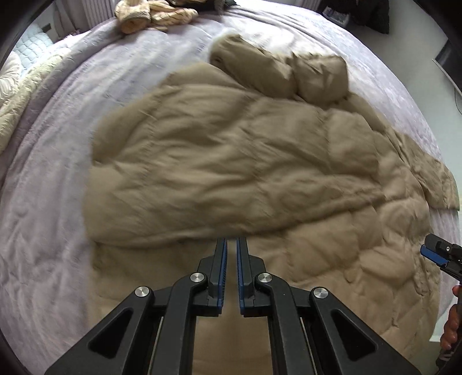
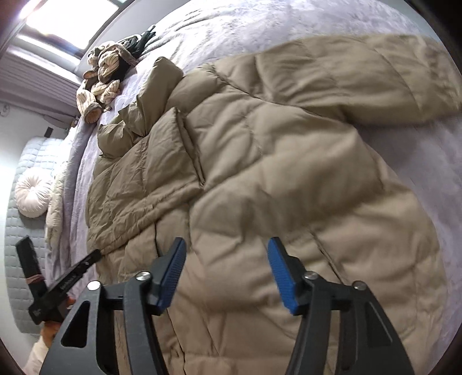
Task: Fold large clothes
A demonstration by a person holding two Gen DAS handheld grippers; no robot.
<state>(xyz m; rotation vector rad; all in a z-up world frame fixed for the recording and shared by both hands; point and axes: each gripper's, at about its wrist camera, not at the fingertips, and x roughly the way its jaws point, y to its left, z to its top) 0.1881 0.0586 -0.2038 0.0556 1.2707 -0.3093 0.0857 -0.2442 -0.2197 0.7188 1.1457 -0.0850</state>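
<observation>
Both my grippers pointed steeply down over the tan puffer coat spread on the lilac bedspread.

Left wrist view: my left gripper was shut and empty, tips above a folded coat edge. Right wrist view: my right gripper stood wide apart, gripping nothing, coat lying beneath.

Lilac bed, tan coat, striped garment

My tan quilted coat lies on the pale lilac bed; my gripper pads are blue, and the far clothes cream-striped.
</observation>
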